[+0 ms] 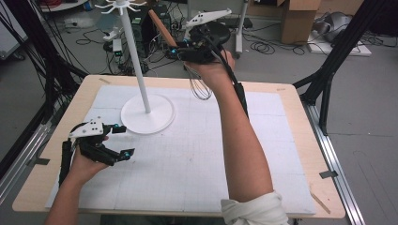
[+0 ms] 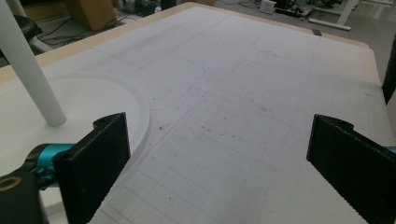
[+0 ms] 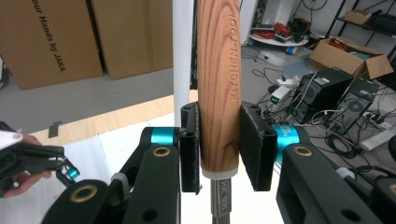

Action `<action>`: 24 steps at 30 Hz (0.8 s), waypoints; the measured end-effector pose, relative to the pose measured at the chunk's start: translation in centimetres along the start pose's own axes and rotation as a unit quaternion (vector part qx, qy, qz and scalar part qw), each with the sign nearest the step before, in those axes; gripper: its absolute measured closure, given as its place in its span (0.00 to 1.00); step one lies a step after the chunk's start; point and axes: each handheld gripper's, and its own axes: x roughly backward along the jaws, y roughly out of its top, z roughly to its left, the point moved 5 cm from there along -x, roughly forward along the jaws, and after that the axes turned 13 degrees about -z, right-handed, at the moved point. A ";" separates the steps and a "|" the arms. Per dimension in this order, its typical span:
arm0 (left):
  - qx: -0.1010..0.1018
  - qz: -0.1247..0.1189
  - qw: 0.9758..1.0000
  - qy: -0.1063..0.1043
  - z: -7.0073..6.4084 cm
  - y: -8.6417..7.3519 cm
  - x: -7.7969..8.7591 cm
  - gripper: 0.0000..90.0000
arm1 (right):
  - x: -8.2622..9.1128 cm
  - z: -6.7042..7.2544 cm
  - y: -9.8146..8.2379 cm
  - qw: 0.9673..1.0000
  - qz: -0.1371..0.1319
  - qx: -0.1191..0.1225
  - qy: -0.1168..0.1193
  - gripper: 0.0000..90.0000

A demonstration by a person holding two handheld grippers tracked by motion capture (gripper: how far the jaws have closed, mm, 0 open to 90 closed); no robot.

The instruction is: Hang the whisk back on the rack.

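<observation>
A whisk with a wooden handle (image 1: 161, 27) and wire loops (image 1: 201, 87) hangs in the air over the far side of the table. My right gripper (image 1: 175, 50) is shut on the handle (image 3: 219, 93), near its metal collar, the handle pointing up and away. Just left of it rises the white hook stand's pole (image 1: 136, 56) (image 3: 183, 51), on a round base (image 1: 148, 114). My left gripper (image 1: 126, 140) rests open and empty on the white mat beside the base (image 2: 93, 102), jaws wide apart (image 2: 219, 154). It is also at the left of the right gripper view (image 3: 56, 163).
The table (image 1: 300, 140) carries a white gridded mat (image 1: 187, 159). Beyond its far edge are floor cables, computers (image 3: 327, 93) and cardboard boxes (image 3: 56, 37). Black tripod legs (image 1: 338, 51) stand at the right, black frame bars at the left.
</observation>
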 end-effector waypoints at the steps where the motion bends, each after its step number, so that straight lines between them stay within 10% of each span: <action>1: 0.001 -0.001 1.000 0.000 0.0 0.0 0.0 0.07 | -0.1 0.0 0.1 1.000 -0.001 0.001 -0.001 0.79; 24: 0.002 -0.001 1.000 0.000 0.0 0.0 0.0 0.07 | -0.7 1.0 1.4 1.000 -0.016 0.007 0.003 0.79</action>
